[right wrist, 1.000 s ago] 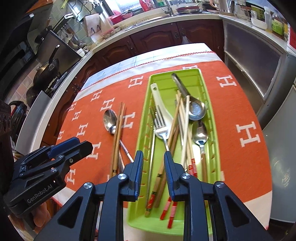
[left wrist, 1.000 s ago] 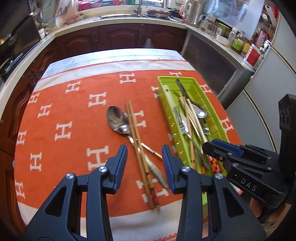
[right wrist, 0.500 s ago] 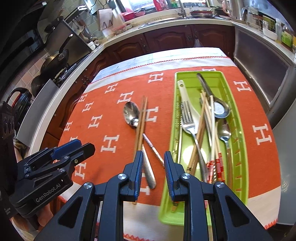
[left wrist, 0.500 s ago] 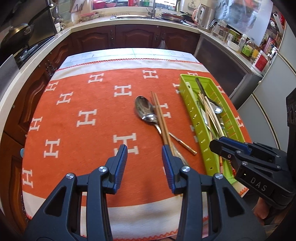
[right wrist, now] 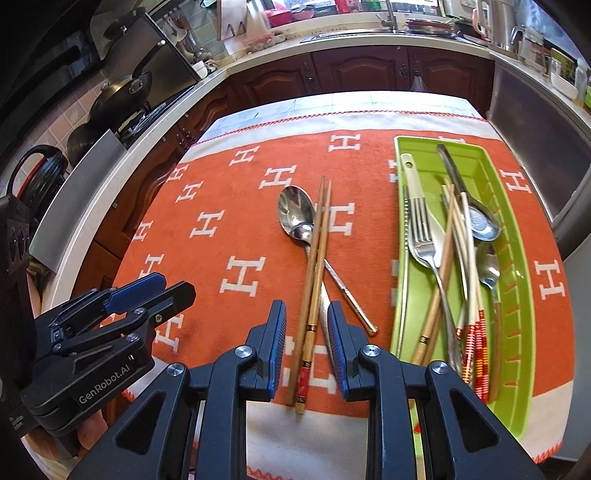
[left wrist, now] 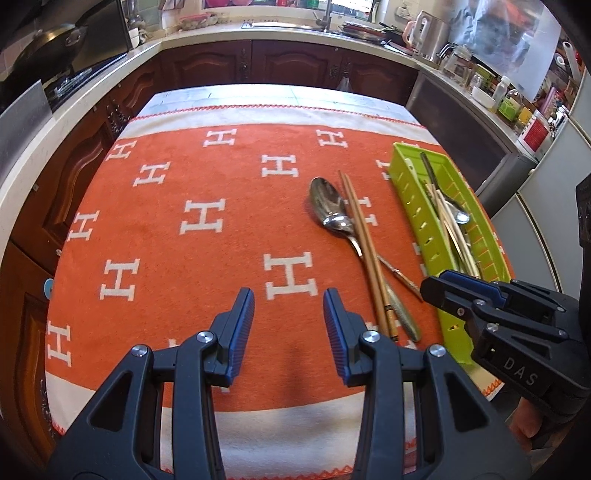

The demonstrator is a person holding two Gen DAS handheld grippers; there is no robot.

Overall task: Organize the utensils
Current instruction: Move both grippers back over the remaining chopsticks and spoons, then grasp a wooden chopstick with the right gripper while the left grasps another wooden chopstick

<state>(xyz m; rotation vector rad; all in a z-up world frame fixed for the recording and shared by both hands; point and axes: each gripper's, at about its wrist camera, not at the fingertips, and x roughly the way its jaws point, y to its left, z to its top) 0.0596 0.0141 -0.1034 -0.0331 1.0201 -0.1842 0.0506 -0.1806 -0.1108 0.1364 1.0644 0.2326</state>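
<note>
While both tongs gape empty, the green tray [right wrist: 517, 236] holds a fork [right wrist: 421, 229], spoons [right wrist: 480, 221] and chopsticks [right wrist: 461, 258].

An orange blanket [left wrist: 221, 266] patterned with white H's covers the table, dark wooden cabinets [left wrist: 221, 68] behind.

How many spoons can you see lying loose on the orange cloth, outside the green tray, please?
2: a large spoon and a smaller spoon overlapping it, both beside the brown chopsticks. Their handles run partly hidden beneath those chopsticks.

We are seeing bright daylight coming from the far window [left wrist: 347, 5], glinting off the spoon [right wrist: 295, 214]; edges are bending, corners darkening.
</note>
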